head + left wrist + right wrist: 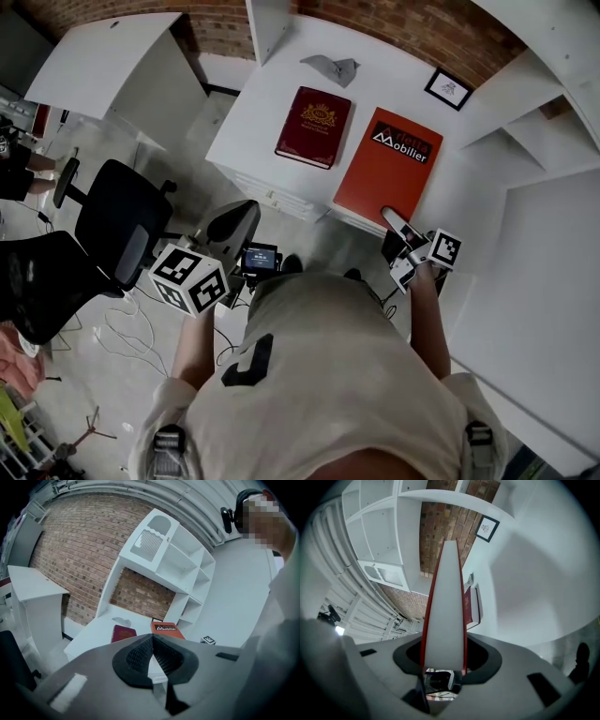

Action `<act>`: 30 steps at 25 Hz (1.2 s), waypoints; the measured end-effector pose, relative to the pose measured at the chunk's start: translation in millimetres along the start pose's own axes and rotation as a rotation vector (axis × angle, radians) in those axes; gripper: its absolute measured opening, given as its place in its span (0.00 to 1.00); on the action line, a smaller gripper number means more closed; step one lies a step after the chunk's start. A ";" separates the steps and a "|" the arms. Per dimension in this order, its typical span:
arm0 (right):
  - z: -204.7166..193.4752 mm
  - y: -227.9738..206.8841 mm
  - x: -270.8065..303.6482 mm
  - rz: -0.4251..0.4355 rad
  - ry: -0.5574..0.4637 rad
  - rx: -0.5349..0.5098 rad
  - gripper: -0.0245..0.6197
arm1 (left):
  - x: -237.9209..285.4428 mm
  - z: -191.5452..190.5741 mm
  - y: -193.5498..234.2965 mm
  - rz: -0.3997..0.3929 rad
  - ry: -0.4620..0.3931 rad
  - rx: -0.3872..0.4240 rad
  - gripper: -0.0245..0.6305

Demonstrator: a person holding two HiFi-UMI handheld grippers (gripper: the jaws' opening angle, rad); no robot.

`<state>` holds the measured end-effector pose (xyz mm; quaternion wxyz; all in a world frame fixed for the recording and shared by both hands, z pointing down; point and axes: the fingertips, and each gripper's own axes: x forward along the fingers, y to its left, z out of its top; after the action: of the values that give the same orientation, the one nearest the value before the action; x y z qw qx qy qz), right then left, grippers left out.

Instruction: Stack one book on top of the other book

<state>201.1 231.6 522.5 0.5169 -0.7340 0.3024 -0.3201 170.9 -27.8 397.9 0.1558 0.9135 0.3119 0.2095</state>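
Room: you face a brick wall [375, 23] with white shelving [173, 559] rising against it. A black office chair [117, 225] stands on the floor to your left.
Desk: the white desk [272, 112] in front of you carries both books, side by side and apart, with bare desktop between them.
Orange book: the orange book [389, 164] is the larger one and lies on the right of the desk. Its near edge reaches the desk's front edge by your right hand. Whether it rests flat or is raised a little, you cannot tell from the views.
Maroon book: the maroon book [314, 127] lies flat to the left of the orange one, gold emblem up and untouched.
Left gripper: your left gripper [153, 639] is clenched, its pad tips meeting with nothing between them. It sits short of the desk, pointing toward the books.
Right gripper: your right gripper [445, 660] is grasping the orange book at its near edge. The white page block and red covers run edge-on between the pads.
Small things: a framed picture [448, 88] leans at the desk's back right, and a grey folded paper [330, 66] lies behind the maroon book.
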 end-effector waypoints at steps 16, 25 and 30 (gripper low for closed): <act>0.0 9.6 61.8 0.001 0.060 0.054 0.29 | -7.8 6.0 38.7 0.053 0.008 -0.030 0.04; 34.0 -17.6 100.4 0.002 0.132 0.060 0.29 | 20.5 31.5 38.9 0.130 -0.004 0.006 0.04; 46.2 -25.9 112.9 0.010 0.162 0.090 0.29 | 39.0 38.1 32.4 0.151 0.004 0.016 0.04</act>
<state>309.2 177.5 552.8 0.5247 -0.6802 0.3325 -0.3891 233.6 -33.4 389.6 0.1315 0.9353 0.2440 0.2199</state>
